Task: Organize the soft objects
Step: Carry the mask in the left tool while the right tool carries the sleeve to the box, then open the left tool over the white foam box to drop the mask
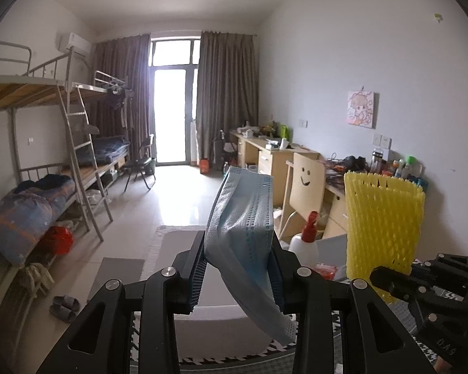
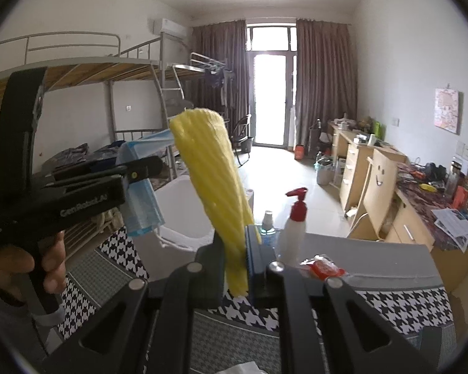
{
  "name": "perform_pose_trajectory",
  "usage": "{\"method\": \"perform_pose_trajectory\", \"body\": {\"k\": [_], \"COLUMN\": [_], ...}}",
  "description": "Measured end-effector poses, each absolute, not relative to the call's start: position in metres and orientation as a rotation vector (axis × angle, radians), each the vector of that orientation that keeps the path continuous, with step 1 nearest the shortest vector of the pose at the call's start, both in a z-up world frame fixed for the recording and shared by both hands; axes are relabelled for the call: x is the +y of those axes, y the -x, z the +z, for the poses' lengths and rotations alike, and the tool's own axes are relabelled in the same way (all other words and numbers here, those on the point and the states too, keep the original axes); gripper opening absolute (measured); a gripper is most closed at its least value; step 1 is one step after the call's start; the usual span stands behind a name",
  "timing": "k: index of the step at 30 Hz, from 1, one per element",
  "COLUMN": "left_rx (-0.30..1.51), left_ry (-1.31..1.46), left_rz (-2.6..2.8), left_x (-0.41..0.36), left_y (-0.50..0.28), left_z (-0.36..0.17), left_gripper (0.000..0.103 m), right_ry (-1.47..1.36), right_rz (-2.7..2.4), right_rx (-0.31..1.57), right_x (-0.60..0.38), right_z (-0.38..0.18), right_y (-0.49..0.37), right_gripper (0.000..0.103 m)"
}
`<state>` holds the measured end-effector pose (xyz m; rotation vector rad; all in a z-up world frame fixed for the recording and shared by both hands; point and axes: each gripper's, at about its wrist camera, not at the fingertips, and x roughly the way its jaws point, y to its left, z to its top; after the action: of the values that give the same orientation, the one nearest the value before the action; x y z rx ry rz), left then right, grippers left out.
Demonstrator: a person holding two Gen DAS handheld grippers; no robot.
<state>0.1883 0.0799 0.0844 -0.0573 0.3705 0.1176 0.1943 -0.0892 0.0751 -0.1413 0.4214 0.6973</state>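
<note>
My left gripper [image 1: 238, 268] is clamped on a stack of blue face masks [image 1: 243, 218], held up in the air above the white bin [image 2: 184, 218]. My right gripper [image 2: 235, 261] is clenched on a yellow foam net sleeve [image 2: 212, 180], standing upright just beside the masks. White pump bottle [image 2: 294, 233] and red packet [image 2: 324, 268] sit on the table [image 2: 374, 255].

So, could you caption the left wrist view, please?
Left gripper clamps blue face masks; yellow foam net alongside.

Pleated cloth mask [image 1: 243, 218] — netted yellow foam sleeve [image 2: 215, 184], matt.
</note>
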Motion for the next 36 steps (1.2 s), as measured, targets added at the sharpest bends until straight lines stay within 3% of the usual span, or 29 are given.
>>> {"method": "perform_pose_trajectory", "body": {"k": [25, 31, 33, 36], "left_rx": [0.477, 0.51, 0.509, 0.492], "left_ry": [0.076, 0.087, 0.096, 0.102], "left_rz": [0.182, 0.19, 0.193, 0.208], "left_x": [0.11, 0.116, 0.119, 0.123], "left_y": [-0.228, -0.234, -0.232, -0.227], "left_z": [0.06, 0.052, 0.052, 0.054], "left_gripper": [0.041, 0.065, 0.082, 0.095], "right_ry": [0.183, 0.187, 0.189, 0.196], "right_rz": [0.74, 0.738, 0.739, 0.737], "right_rx": [0.493, 0.504, 0.506, 0.507], "right_x": [-0.046, -0.042, -0.041, -0.038], "right_z": [0.07, 0.069, 0.069, 0.069], "right_y": [-0.231, -0.233, -0.234, -0.236], "right_gripper": [0.015, 0.015, 0.015, 0.015]}}
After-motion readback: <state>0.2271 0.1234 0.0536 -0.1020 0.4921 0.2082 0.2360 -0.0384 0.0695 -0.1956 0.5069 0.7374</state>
